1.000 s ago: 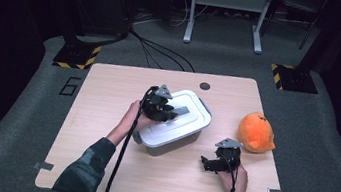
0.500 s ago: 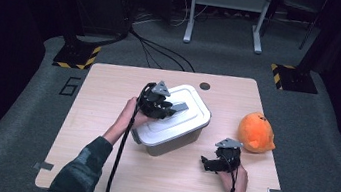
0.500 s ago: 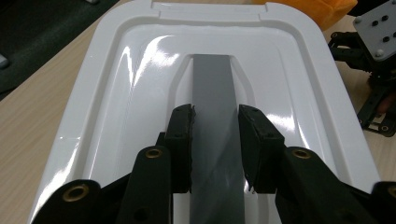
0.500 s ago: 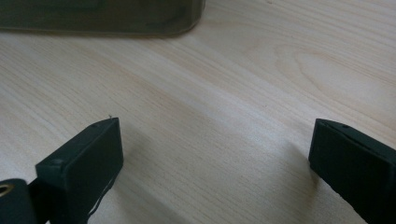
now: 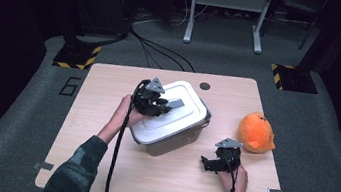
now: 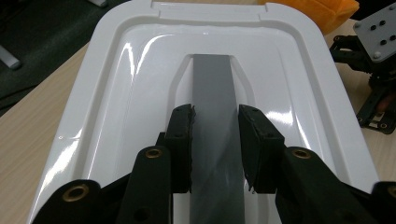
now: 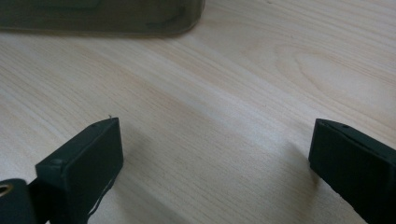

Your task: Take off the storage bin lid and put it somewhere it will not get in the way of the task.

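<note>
Clamping down on the grey handle [image 6: 212, 116] that ran along the middle of the white lid [image 5: 168, 113], the left gripper [image 6: 215, 144] had its jaws pressed against both sides of that strip, with the lid sitting tilted on the grey bin [image 5: 175, 139] near the center of the wooden table [image 5: 107, 97]. Meanwhile the right gripper [image 7: 212, 163] sat low over bare wood just in front of the bin, jaws spread wide with nothing between them, and an orange plush toy [image 5: 256, 132] sat off to the right.
</note>
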A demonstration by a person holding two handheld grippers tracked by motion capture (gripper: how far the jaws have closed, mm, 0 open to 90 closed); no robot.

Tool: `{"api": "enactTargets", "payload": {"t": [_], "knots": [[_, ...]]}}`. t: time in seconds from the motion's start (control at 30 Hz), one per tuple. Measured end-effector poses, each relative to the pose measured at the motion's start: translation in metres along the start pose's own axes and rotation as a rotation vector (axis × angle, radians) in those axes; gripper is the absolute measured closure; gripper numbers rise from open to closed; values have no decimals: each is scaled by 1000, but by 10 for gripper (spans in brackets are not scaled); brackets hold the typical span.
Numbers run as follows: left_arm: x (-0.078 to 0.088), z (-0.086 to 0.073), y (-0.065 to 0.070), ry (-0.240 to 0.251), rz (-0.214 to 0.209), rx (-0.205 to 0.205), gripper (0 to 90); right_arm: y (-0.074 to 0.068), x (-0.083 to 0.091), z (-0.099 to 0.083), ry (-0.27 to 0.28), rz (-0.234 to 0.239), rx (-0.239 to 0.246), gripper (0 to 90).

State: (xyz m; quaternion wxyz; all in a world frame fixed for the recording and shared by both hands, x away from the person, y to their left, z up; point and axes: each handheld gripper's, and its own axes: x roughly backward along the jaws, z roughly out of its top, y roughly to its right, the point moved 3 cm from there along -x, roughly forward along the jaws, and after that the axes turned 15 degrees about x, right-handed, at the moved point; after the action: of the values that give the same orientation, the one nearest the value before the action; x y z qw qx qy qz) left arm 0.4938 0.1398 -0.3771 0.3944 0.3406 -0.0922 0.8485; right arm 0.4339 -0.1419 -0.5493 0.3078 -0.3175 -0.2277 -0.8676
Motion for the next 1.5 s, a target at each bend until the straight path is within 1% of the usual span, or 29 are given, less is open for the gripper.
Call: {"api": "enactTargets", "payload": {"t": [0.27, 0.33, 0.4, 0.43, 0.47, 0.53, 0.57, 0.67, 0.83, 0.97, 1.37, 1.4, 1.47, 1.5], "knots": [[5, -2, -4, 0, 11, 3, 664, 0, 0, 0, -1, -1, -3, 22], [7, -2, -6, -1, 21, -2, 664, 0, 0, 0, -2, -3, -4, 22], [9, -3, -7, 1, 23, 6, 664, 0, 0, 0, -2, -3, -4, 22], [10, -3, -9, 1, 27, 2, 664, 0, 0, 0, -2, -3, -4, 22], [11, -3, -9, 3, 28, 11, 664, 0, 0, 0, -2, -3, -4, 22], [13, -4, -12, 1, 36, 8, 664, 0, 0, 0, -2, -3, -4, 22], [14, -5, -13, 1, 36, 17, 664, 0, 0, 0, -2, -3, -3, 22], [18, -6, -17, 7, 50, 22, 663, 0, 0, 0, -2, -3, -4, 21], [24, -8, -23, 11, 61, 33, 664, 0, 0, 0, -3, -2, -6, 21], [30, -9, -28, 13, 78, 32, 664, 0, 0, 0, -3, -1, -7, 21], [46, -15, -48, 36, 125, 77, 664, 0, 0, 0, -3, -1, -8, 21], [47, -16, -49, 39, 132, 87, 664, 0, 0, 0, -2, 1, -9, 21], [50, -16, -53, 34, 137, 85, 664, 0, 0, 0, -3, 2, -8, 21], [51, -17, -54, 40, 144, 91, 664, 0, 0, 0, -3, -1, -8, 21]]}}
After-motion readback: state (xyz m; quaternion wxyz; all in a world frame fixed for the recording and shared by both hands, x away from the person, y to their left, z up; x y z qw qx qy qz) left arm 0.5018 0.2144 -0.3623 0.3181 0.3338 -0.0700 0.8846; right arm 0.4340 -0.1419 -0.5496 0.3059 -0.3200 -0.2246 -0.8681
